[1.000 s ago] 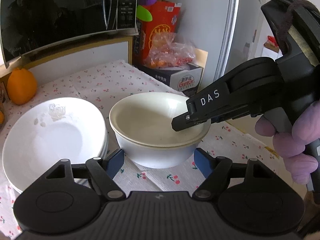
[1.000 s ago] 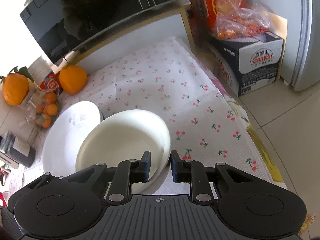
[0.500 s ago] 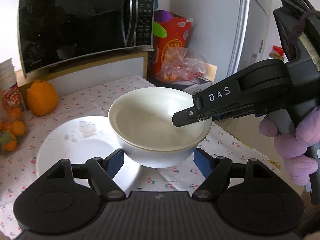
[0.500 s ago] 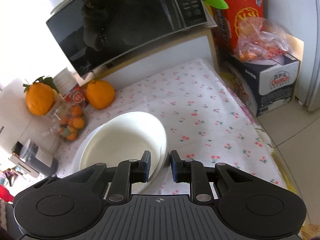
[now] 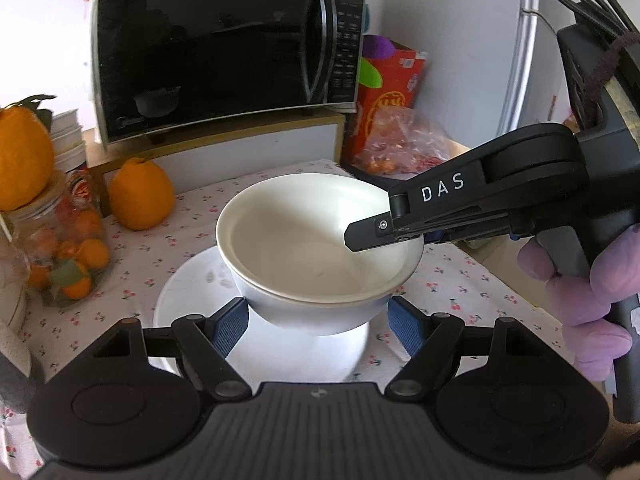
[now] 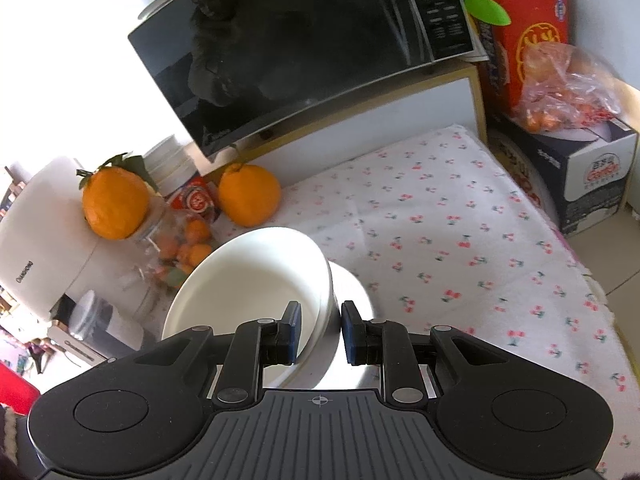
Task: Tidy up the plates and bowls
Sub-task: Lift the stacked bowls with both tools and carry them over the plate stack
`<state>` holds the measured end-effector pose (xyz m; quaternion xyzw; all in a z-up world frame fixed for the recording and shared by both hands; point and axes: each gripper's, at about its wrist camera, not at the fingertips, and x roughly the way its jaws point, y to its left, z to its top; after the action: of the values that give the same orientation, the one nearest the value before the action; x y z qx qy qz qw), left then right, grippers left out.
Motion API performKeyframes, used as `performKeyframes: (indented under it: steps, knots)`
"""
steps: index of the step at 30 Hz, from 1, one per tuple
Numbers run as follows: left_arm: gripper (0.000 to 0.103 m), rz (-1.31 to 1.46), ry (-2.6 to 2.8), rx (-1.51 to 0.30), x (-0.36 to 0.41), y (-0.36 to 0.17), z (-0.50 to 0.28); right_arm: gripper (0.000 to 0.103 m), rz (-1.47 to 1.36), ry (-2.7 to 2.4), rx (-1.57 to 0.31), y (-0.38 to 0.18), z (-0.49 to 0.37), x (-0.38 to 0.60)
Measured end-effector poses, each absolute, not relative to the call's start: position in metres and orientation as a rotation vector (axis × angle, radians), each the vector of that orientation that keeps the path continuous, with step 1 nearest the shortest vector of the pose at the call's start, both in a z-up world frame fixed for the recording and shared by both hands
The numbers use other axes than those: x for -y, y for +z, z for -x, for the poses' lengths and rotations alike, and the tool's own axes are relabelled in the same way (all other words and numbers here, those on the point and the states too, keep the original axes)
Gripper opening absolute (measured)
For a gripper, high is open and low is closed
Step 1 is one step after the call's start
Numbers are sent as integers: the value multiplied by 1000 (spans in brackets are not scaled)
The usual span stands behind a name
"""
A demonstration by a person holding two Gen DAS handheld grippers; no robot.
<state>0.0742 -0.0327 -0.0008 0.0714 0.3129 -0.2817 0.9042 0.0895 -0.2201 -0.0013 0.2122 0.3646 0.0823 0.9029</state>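
Two nested white bowls (image 5: 312, 256) hang in the air over a stack of white plates (image 5: 188, 300) on the cherry-print cloth. My right gripper (image 6: 320, 332) is shut on the bowls' rim (image 6: 324, 304), one finger inside, one outside; it shows from the side in the left wrist view (image 5: 376, 236). My left gripper (image 5: 318, 324) is open, its blue pads on either side of the bowls' base, not touching. The plates show under the bowls in the right wrist view (image 6: 352, 292).
A microwave (image 5: 224, 48) stands on a shelf at the back. An orange (image 5: 140, 194) and a jar of small oranges (image 5: 68, 248) sit left. A red box (image 6: 520, 28), a bag of fruit (image 6: 568, 88) and a carton (image 6: 592, 172) stand right. The table edge (image 6: 592, 280) runs along the right.
The right gripper has lifted the nested bowls off the cloth and carried them left, over the plate stack. The left gripper stayed open beneath them.
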Motion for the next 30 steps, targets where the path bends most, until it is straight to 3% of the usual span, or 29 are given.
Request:
performKeyframes:
  steps: [21, 30]
  knots:
    - [74, -55, -526, -712, -11, -11, -109, 22, -532, 201, -761, -15, -129, 177]
    - [72, -73, -526, -759, 0, -24, -112, 22, -440, 136, -850, -24, -133, 170]
